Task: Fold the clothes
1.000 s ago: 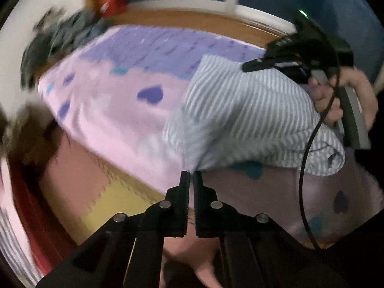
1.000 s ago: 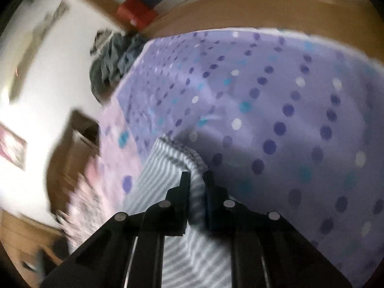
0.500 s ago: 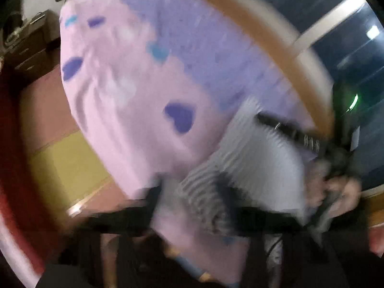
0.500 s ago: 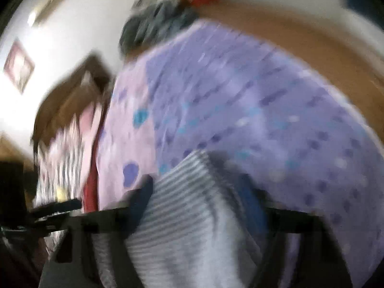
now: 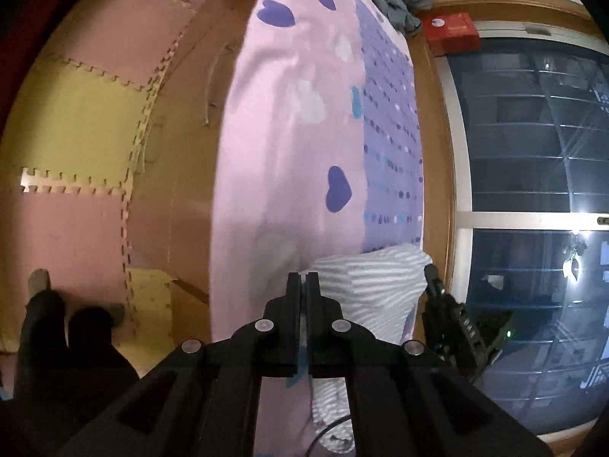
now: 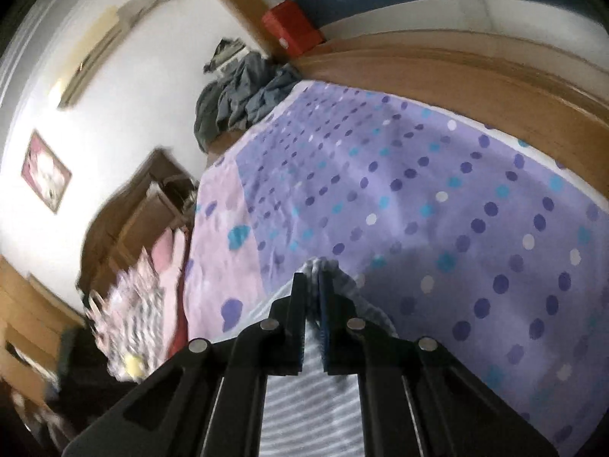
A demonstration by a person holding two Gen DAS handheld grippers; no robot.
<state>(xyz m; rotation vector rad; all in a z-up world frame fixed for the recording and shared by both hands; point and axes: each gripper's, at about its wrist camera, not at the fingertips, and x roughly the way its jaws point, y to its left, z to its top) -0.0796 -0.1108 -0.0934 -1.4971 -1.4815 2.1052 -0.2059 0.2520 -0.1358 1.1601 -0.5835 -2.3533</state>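
Note:
A grey-and-white striped garment (image 5: 380,285) hangs stretched between both grippers over a bed with a pink and purple cover (image 5: 285,133). My left gripper (image 5: 303,280) is shut on one edge of it, a strip of cloth showing between the fingers. The right gripper (image 5: 432,272) stands at the garment's far corner in the left wrist view. In the right wrist view my right gripper (image 6: 312,278) has its jaws closing tight on a bunched fold of the striped garment (image 6: 308,400), above the dotted purple cover (image 6: 456,209).
A heap of grey clothes (image 6: 236,103) and a red box (image 6: 291,26) sit at the bed's far end. A dark window (image 5: 533,190) runs along one side. Foam floor mats (image 5: 76,114), a person's feet (image 5: 38,282) and a wooden dresser (image 6: 144,198) lie on the other.
The left gripper has rolled sharply, so the bed now runs upright in its view. The garment is pulled up and spread flatter between the grippers. The right gripper rose a little.

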